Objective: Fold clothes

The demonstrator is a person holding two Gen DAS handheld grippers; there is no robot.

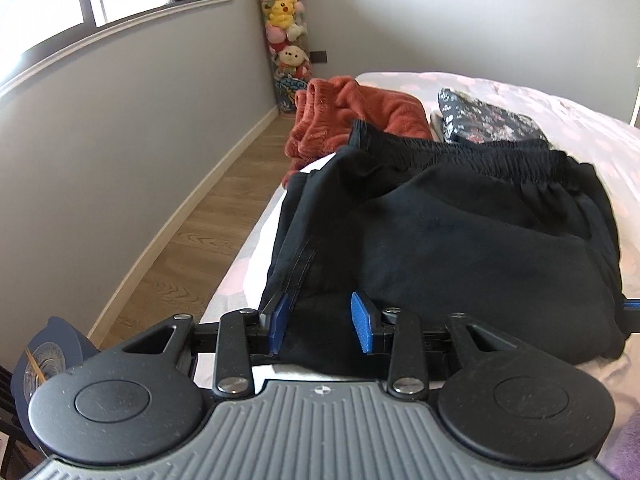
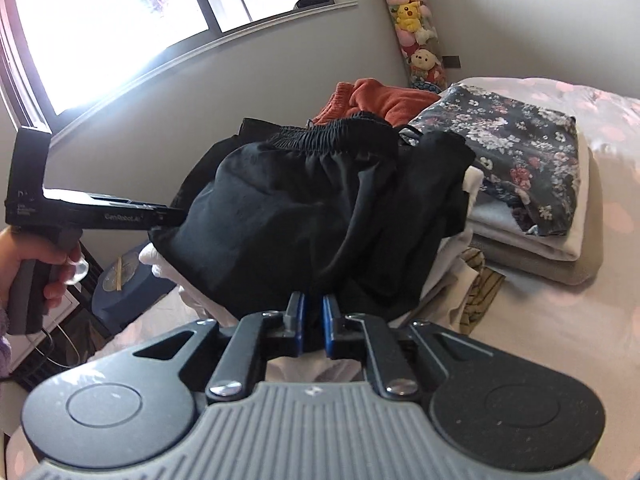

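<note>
Black trousers [image 1: 460,224] of thin woven cloth with a gathered elastic waistband [image 2: 332,136] lie heaped on the bed [image 1: 600,136], doubled over themselves, in front of a rust-orange fleece garment [image 1: 360,108] and beside a stack of folded things topped by a dark floral cloth [image 2: 516,152]. They look light and limp to me, the sort of fabric that sags wherever it is not held and slides a little over itself, so nothing about them is fragile, but they will not keep a crease unless laid flat and smoothed. The left gripper [image 1: 324,320] stands partly open with the near hem of the trousers lying between its blue pads, which do not seem to press on it. The right gripper [image 2: 314,322] is nearly closed, its pads close together with dark cloth bunched between them; it looks pinched, though I would not swear to how firmly. The best holds, I judge, are the stitched edges: the hem corners or the thick waistband, taken at two points well apart so the cloth hangs straight between them.
</note>
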